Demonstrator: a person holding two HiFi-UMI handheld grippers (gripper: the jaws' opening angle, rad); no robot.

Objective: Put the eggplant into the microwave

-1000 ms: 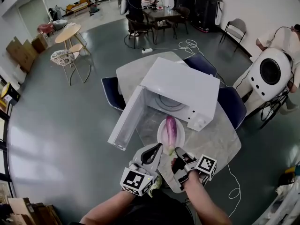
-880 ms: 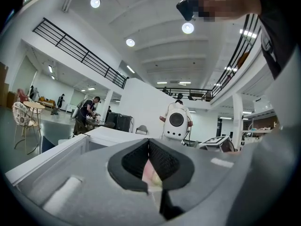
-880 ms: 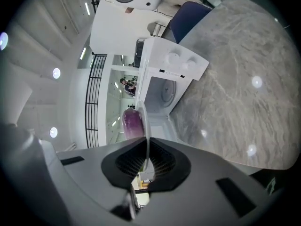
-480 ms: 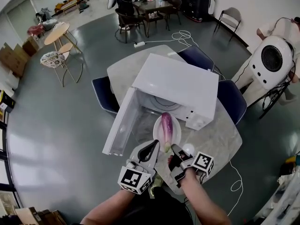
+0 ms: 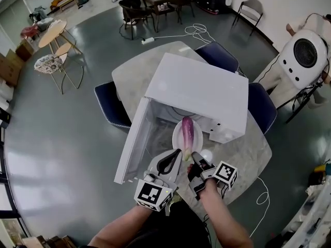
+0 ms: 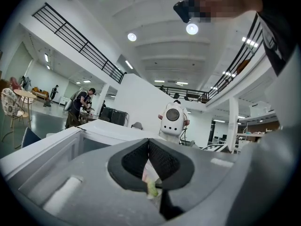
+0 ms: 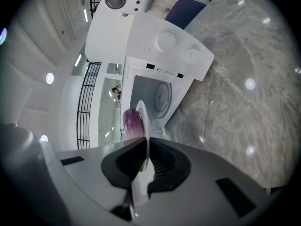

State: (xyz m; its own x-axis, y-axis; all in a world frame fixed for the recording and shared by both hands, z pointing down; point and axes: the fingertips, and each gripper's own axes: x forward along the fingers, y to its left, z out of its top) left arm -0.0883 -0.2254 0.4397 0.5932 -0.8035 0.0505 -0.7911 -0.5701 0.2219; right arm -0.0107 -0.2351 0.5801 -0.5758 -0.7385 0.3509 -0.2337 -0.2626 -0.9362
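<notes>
Purple eggplant (image 5: 187, 132), pale green at the stem, lying lengthwise on white plate (image 5: 177, 134), stem end nearest. Left tongs (image 5: 180, 154) and right tongs (image 5: 194, 156) side by side, both pinched narrow on plate's near rim. Plate held above counter (image 5: 243, 151) near its front edge, far rim at microwave (image 5: 199, 89) mouth. Door (image 5: 133, 141) swung wide to the left, cavity open beyond.

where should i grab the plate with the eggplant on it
By its near rim, coming from the person's side. The plate is thin and flat, the eggplant fills its middle, and its far edge faces the open microwave. The right tongs pinch that rim.
</notes>
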